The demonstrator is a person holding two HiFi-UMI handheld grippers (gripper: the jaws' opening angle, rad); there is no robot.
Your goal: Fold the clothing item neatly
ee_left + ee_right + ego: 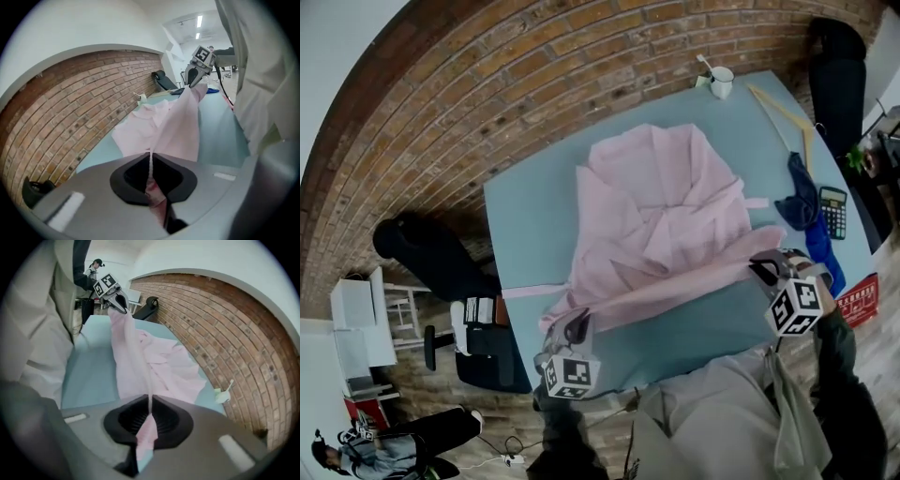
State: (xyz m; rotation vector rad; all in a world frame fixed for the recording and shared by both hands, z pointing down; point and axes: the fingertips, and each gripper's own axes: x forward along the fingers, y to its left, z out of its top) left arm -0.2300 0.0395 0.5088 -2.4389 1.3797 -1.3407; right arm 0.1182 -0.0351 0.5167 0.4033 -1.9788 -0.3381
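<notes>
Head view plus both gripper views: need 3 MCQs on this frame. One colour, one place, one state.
1. What colour is the garment?
A) blue
B) pink
C) grey

2. Where does the white mug stand?
A) at the far corner of the table
B) on the garment
C) at the table's near edge

3. What state is the left gripper in?
A) open and empty
B) shut on nothing
C) shut on the garment's edge

Answers:
1 B: the fabric reads pink in all three views.
2 A: the mug sits on bare tabletop at the far corner, apart from the garment.
3 C: the left gripper view shows pink cloth pinched between its closed jaws.
</notes>
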